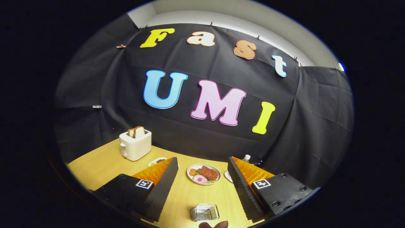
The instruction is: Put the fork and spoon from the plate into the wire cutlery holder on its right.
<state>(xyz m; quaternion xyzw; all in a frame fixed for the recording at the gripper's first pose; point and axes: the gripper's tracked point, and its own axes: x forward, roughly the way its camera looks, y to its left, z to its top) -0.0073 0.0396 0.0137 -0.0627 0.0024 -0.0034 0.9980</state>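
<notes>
Black cloth walls close off the booth behind a pale wooden desk [104,164], and we hold the tongs [202,177] spread wide above it, pinching nothing. Between the fingers, close to us, sits the wire cutlery holder [205,212]; beyond it lies a plate of food [203,174]. A white toaster [135,145] with bread slices stands off to the left. We see a small dish [156,161] half hidden behind the left finger, and a bottle cap [246,157] and a white rim peeking past the right one. We cannot make out a fork or spoon. Something dark, cut off, shows just below the holder.
</notes>
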